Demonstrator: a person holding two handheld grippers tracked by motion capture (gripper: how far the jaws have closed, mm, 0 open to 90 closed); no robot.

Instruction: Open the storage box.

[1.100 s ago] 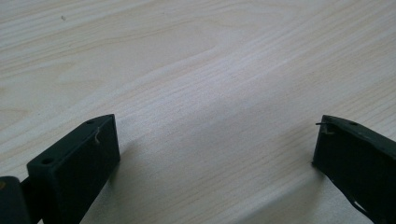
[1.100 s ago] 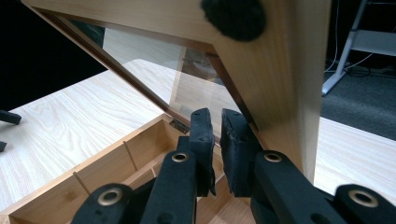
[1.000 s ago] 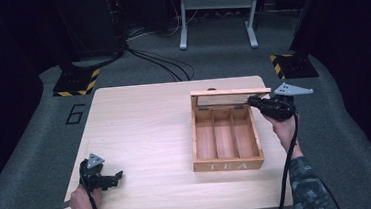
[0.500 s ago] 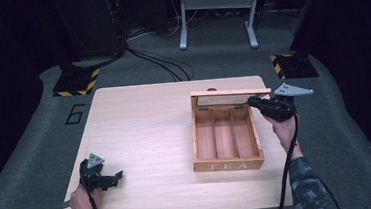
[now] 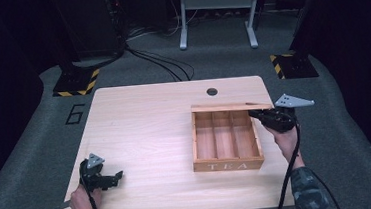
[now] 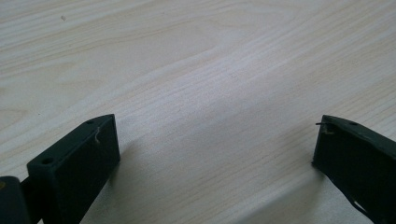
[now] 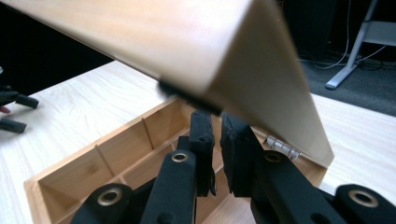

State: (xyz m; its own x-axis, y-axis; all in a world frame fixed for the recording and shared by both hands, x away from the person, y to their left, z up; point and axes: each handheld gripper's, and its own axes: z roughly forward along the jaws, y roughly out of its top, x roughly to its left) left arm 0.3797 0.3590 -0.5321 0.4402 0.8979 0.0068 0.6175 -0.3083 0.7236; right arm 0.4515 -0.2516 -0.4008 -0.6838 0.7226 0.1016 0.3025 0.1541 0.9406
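Wood is almost all I see on my screens: a pale table (image 5: 150, 132) and on it a tea box (image 5: 228, 165), on the right half near my right hand, with the word TEA on its front wall. Its three compartments look empty. The lid (image 7: 196, 46) stands raised on its hinges (image 7: 282, 147) at the back edge, and in the right gripper view it leans over the open box.

My right gripper (image 5: 266, 117) is at the back right corner of the box. Its jaws are nearly together, with only a thin gap between the pads, and their tips go up under the edge of the lid. I think they pinch the corner of the lid — but the contact itself is hidden behind the board, so I cannot say it for sure.

My left gripper (image 5: 110, 179) rests on the bare table near the front left corner, well apart from the box. Its jaws are spread wide and nothing is between them.

I judge the box to be light, stiff and thin-walled, so it may slide on the smooth table if I push the lid sideways. The lid turns only on two small hinges, which I would not force. The best place to hold is the free edge of the lid, far from the hinges — and the left gripper could steady the front wall.
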